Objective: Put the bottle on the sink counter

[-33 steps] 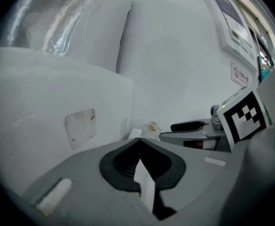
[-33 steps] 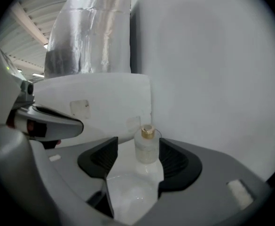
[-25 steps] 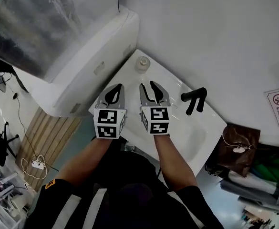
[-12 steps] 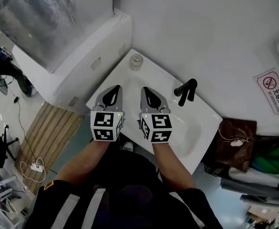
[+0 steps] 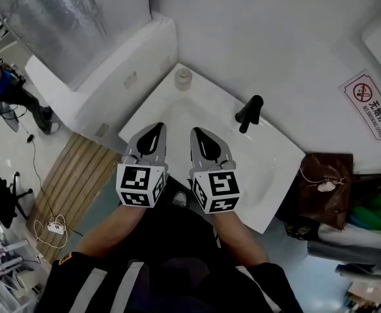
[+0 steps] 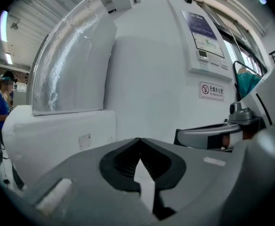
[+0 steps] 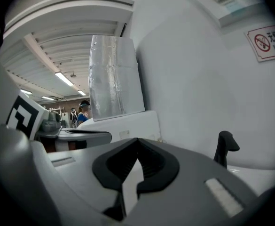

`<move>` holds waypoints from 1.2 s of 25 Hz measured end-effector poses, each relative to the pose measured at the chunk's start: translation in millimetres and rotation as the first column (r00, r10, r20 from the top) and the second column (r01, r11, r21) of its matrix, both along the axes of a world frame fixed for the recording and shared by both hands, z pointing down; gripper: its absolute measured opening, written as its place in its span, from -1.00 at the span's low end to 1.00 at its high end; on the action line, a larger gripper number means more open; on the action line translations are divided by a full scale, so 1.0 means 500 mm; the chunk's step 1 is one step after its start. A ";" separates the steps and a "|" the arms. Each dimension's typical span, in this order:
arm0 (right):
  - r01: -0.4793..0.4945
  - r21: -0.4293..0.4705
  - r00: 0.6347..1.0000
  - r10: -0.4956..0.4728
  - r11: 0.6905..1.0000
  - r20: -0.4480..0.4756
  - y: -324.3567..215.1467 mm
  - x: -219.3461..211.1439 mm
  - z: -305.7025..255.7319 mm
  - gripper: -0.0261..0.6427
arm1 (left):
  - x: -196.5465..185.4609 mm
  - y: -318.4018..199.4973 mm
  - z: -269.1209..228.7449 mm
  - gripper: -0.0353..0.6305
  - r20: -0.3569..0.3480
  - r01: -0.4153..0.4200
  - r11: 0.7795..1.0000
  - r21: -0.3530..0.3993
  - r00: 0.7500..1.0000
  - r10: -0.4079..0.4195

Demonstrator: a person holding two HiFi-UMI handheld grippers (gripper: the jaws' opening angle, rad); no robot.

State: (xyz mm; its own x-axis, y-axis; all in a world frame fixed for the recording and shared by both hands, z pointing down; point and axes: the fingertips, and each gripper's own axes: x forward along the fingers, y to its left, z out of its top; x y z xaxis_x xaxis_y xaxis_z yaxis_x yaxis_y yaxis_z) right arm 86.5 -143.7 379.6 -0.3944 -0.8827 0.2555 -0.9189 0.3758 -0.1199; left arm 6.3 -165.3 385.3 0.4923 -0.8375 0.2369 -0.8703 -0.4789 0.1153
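Bottle [image 5: 183,77] stands upright on the white tabletop [image 5: 167,93], in the back corner against the wall, well apart from both claws.

Left claw [image 5: 155,129]: jaws closed tip to tip, nothing between them.

Right claw [image 5: 199,134]: jaws likewise pressed together, empty.

Both claws are held side by side, near each other but not touching. They are above the front part of the tabletop and the sink [image 5: 263,163], pointing toward the wall and tilted slightly downward. The person's forearms reach forward, roughly parallel.

Black tap [image 5: 249,113] stands at the sink's rear edge, to the right of the right claw and clear of it.
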 end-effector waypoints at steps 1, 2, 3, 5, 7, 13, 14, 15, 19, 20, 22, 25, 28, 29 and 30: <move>0.006 0.005 1.000 -0.006 1.000 0.006 0.011 -0.002 -0.006 -0.92 | -0.001 0.010 -0.007 -0.89 0.003 -0.003 1.000 0.005 1.000 0.003; 0.010 0.010 1.000 -0.010 1.000 0.012 0.021 -0.005 -0.011 -0.92 | -0.001 0.020 -0.013 -0.89 0.007 -0.006 1.000 0.010 1.000 0.006; 0.013 0.015 1.000 -0.013 1.000 0.017 0.031 -0.008 -0.016 -0.92 | 0.000 0.029 -0.018 -0.89 0.011 -0.010 1.000 0.014 1.000 0.010; 0.010 0.025 1.000 -0.011 1.000 0.029 0.049 -0.011 -0.023 -0.92 | 0.002 0.045 -0.026 -0.89 0.017 -0.021 1.000 0.018 1.000 0.021; -0.006 0.032 0.999 0.005 0.999 0.043 0.065 -0.011 -0.027 -0.92 | 0.005 0.061 -0.032 -0.89 0.020 -0.040 0.999 0.021 0.999 0.039; -0.046 0.029 0.996 0.043 0.999 0.075 0.106 -0.022 -0.027 -0.92 | -0.009 0.105 -0.057 -0.89 0.036 -0.090 0.994 0.060 0.995 0.088; -0.046 0.025 0.996 0.045 0.999 0.073 0.113 -0.030 -0.026 -0.92 | -0.017 0.112 -0.060 -0.89 0.037 -0.097 0.993 0.065 0.995 0.095; -0.048 0.019 0.997 0.047 0.999 0.069 0.121 -0.039 -0.023 -0.92 | -0.025 0.120 -0.060 -0.89 0.034 -0.106 0.992 0.065 0.994 0.104; -0.068 -0.005 0.997 0.068 0.998 0.044 0.158 -0.082 -0.017 -0.92 | -0.064 0.159 -0.043 -0.89 0.001 -0.151 0.988 0.016 0.989 0.151; -0.076 -0.008 0.996 0.076 0.997 0.040 0.169 -0.094 -0.018 -0.92 | -0.077 0.169 -0.039 -0.89 -0.002 -0.161 0.987 0.008 0.987 0.161; -0.093 -0.013 0.995 0.093 0.996 0.039 0.189 -0.118 -0.021 -0.92 | -0.103 0.189 -0.040 -0.89 -0.006 -0.180 0.984 0.008 0.984 0.180; -0.119 -0.021 0.992 0.120 0.993 0.032 0.219 -0.157 -0.021 -0.92 | -0.144 0.216 -0.046 -0.89 -0.012 -0.211 0.977 0.022 0.977 0.212; -0.164 -0.028 0.986 0.165 0.986 0.019 0.258 -0.189 -0.023 -0.92 | -0.181 0.249 -0.045 -0.89 -0.030 -0.248 0.968 0.018 0.968 0.249; -0.182 -0.030 0.983 0.183 0.983 0.013 0.272 -0.196 -0.024 -0.92 | -0.189 0.262 -0.045 -0.89 -0.036 -0.266 0.964 0.017 0.963 0.266; -0.199 -0.032 0.980 0.199 0.980 0.008 0.286 -0.205 -0.025 -0.92 | -0.197 0.276 -0.044 -0.89 -0.042 -0.284 0.959 0.016 0.958 0.284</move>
